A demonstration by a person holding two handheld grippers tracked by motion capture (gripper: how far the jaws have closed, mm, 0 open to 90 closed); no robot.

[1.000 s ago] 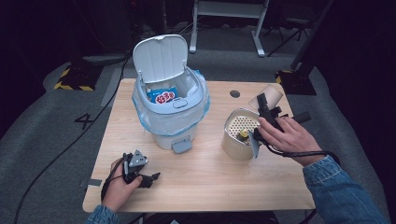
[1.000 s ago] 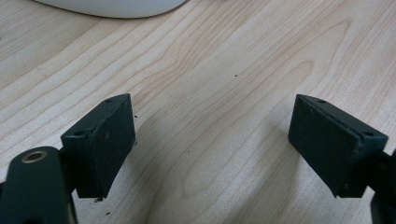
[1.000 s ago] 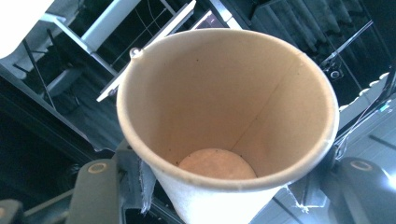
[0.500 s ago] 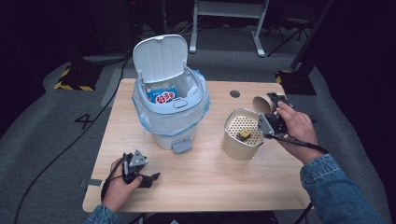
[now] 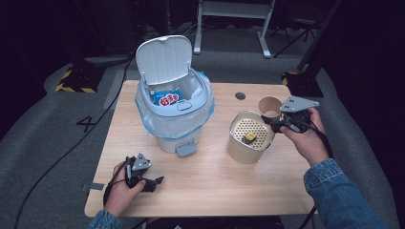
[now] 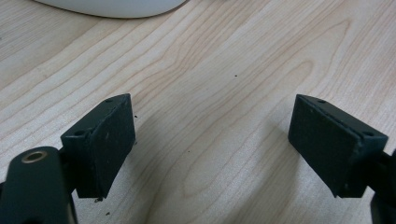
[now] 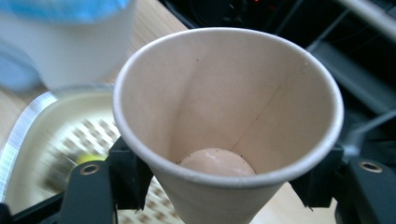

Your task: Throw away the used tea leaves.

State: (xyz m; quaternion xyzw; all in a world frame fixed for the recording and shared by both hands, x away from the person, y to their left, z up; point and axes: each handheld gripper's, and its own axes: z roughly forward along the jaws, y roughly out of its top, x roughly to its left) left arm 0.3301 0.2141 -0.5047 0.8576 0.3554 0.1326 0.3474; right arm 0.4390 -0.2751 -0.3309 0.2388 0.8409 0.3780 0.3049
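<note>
Grip, right: I have the right gripper (image 7: 224,184) closed on the paper cup (image 7: 229,116), one black jaw on each side of the lower wall. The jaws have just been opening a little, yet the cup sits between them and the pads press on it.
Cup: upright, mouth up towards my camera, a pale round base visible deep inside. In the high view the paper cup (image 5: 270,106) stands at the tips of the right gripper (image 5: 277,125), just beside the far right rim of the canister.
Canister: the cream perforated canister (image 5: 250,137) stands on the table below and left of the cup, with a small yellow piece (image 5: 249,138) lying on its holed top.
Grip, left: my left gripper (image 6: 210,140) has its jaws spread wide, with bare wood between the pads. In the high view the left gripper (image 5: 155,182) lies low near the front left of the table (image 5: 215,191).
Bin: the white pedal bin (image 5: 174,114) is at the far left of the table, well apart from the cup, lid raised, a blue liner over its rim and a blue and red packet (image 5: 165,98) inside.
</note>
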